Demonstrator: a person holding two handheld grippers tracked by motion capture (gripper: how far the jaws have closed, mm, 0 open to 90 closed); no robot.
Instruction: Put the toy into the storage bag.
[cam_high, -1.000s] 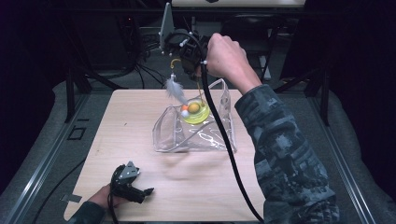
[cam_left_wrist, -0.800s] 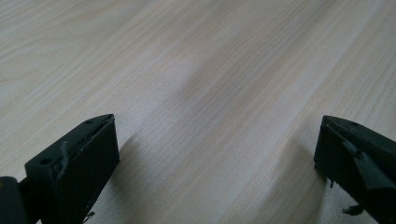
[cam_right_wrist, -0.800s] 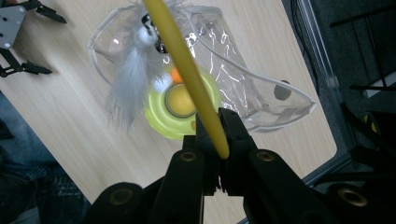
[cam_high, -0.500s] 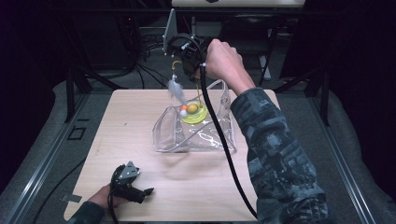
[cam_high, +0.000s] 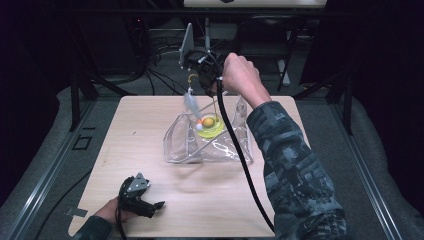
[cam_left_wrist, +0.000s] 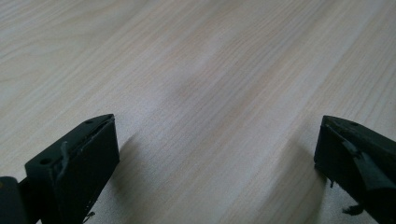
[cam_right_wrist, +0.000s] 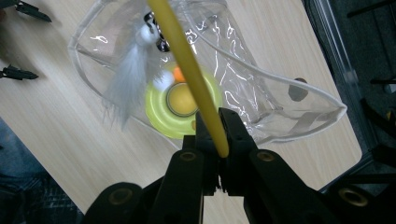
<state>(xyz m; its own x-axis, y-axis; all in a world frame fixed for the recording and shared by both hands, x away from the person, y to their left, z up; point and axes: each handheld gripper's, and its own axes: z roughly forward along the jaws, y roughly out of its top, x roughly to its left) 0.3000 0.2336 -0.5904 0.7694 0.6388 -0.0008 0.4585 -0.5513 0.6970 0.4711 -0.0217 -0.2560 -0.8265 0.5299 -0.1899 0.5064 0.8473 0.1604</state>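
Observation:
My right gripper (cam_high: 203, 75) (cam_right_wrist: 218, 117) hangs over the far side of the table, shut on a thin yellow wand (cam_right_wrist: 187, 56) (cam_high: 216, 104). A pale feather (cam_high: 190, 102) (cam_right_wrist: 125, 86) with small white balls dangles from the wand just above the mouth of a clear plastic bag (cam_high: 207, 147) (cam_right_wrist: 280, 93). Inside the bag lies a yellow-green disc toy (cam_high: 213, 125) (cam_right_wrist: 180, 100) with an orange centre. My left gripper (cam_high: 150, 206) (cam_left_wrist: 217, 135) rests on the table's near left part, open, with only bare wood between its jaws.
The light wooden table (cam_high: 145, 130) (cam_left_wrist: 210, 70) has open room left of the bag and in front of it. My right gripper's black cable (cam_high: 240, 155) trails across the bag toward the near edge. Dark stands and cables (cam_high: 160, 45) sit behind the far edge.
My right hand has sunk a little with the wand, bringing the feather lower toward the bag's mouth. The left gripper has stayed put.

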